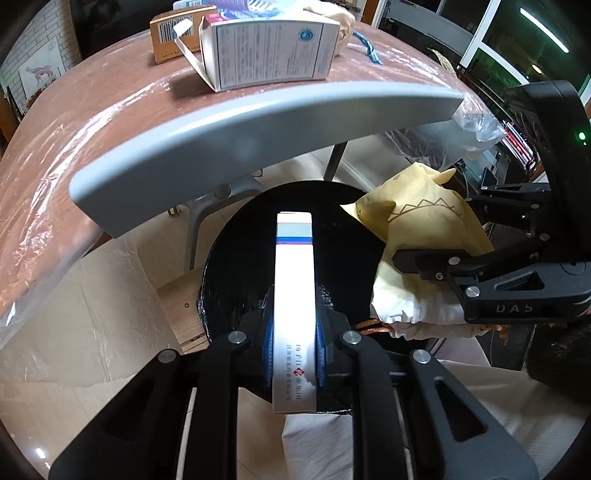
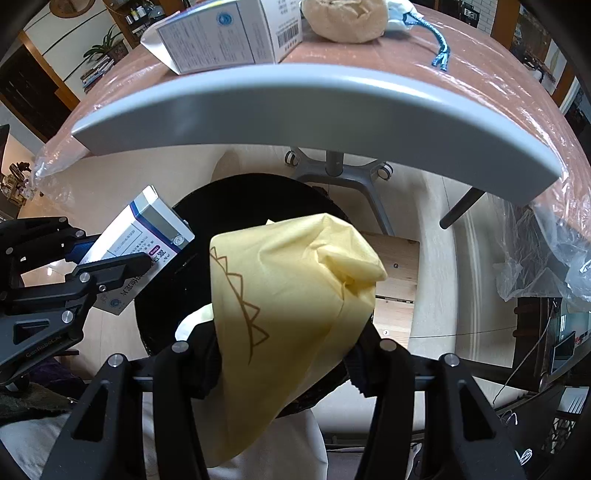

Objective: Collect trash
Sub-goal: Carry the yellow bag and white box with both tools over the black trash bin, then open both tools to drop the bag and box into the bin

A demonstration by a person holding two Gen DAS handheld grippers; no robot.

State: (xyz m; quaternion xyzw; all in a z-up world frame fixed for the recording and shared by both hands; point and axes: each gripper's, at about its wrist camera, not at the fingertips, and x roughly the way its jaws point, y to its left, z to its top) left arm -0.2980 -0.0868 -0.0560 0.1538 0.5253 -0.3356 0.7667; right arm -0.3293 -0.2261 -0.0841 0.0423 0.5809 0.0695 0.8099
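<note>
- Left wrist view: my left tongs (image 1: 293, 354) were clamped on a narrow white carton (image 1: 294, 295), held edge-on, its far end with a grey and blue band pointing out over the black bin (image 1: 236, 266) below.
- Same view: my right tongs (image 1: 436, 266) came in from the right, gripping a crumpled yellow paper bag (image 1: 417, 229) beside the bin's rim.
- Same view: the tabletop (image 1: 236, 122) arched above, grey-edged, under clear plastic sheeting. On it stood an open white box (image 1: 269, 51) and an orange box (image 1: 170, 35); a blue cord (image 1: 367, 48) lay to the right.
- Right wrist view: my right tongs (image 2: 284, 354) were closed on the yellow paper bag (image 2: 288, 295), brown zigzag print on its side; the bag bulged forward over the black bin (image 2: 236, 199).
- Same view: my left tongs (image 2: 110, 273) entered from the left, holding the narrow white carton (image 2: 147, 236) tilted above the bin's left rim, near the bag but apart from it.
- Same view: on the tabletop (image 2: 314, 99) I noted the open white box (image 2: 221, 37), a round tan bundle (image 2: 347, 18) and the blue cord (image 2: 441, 48). A wooden block (image 2: 395, 280) sat on the floor just behind the bin.
</note>
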